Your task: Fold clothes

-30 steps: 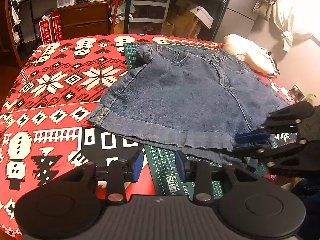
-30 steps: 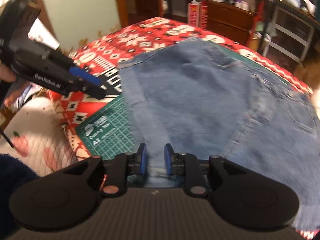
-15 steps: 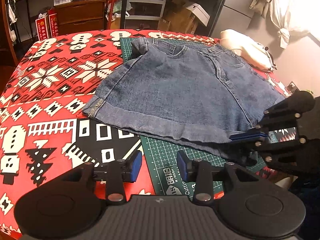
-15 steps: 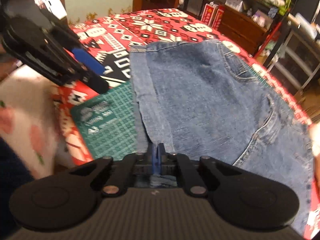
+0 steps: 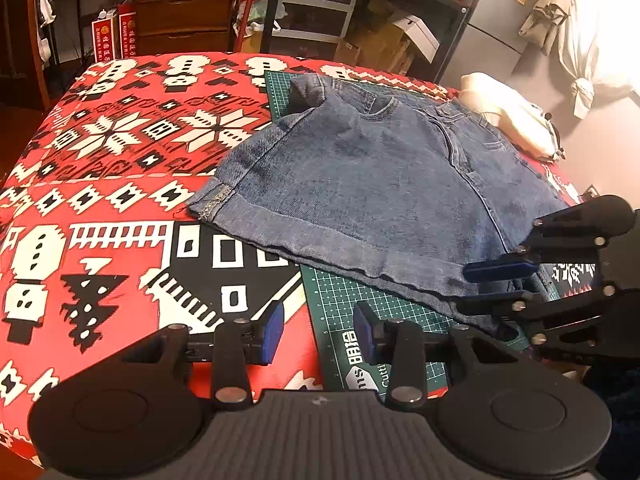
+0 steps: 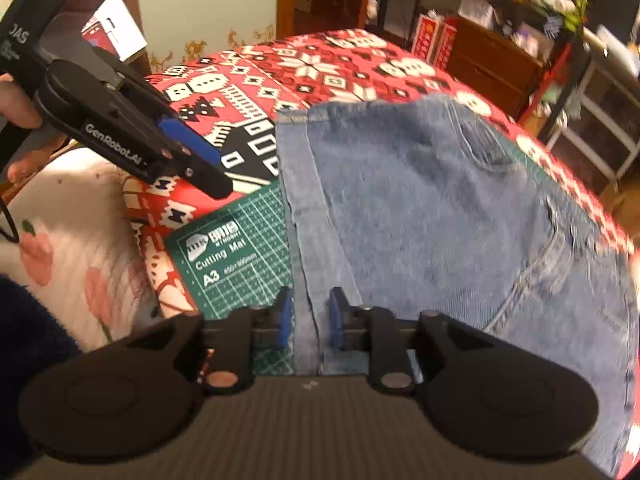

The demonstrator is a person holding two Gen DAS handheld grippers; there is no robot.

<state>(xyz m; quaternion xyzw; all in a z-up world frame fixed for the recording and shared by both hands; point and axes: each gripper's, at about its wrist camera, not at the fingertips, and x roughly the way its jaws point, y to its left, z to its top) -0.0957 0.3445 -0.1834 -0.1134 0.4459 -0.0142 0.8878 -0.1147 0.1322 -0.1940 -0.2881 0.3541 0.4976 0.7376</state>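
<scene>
Blue denim shorts (image 5: 380,184) lie flat across a green cutting mat (image 5: 348,304) on a table with a red patterned cloth (image 5: 120,168). My left gripper (image 5: 318,334) hovers open over the mat's near left corner, short of the hem, with nothing between its fingers. My right gripper (image 6: 311,316) is at the near right corner of the shorts (image 6: 440,208). Its jaws are opening, and the cuffed hem lies between the blue pads without being pressed. The left wrist view shows the right gripper (image 5: 496,286) at the hem's right end.
A cream folded garment (image 5: 508,120) lies at the table's far right corner. A white quilt with pink flowers (image 6: 72,248) lies below the near table edge. A person's hand (image 6: 16,104) holds the left gripper (image 6: 200,160). Shelves, drawers and boxes stand behind the table.
The right gripper's pads closed together on the hem half a second ago and have parted again; its view has rolled. The left gripper has stayed open and has barely moved.
</scene>
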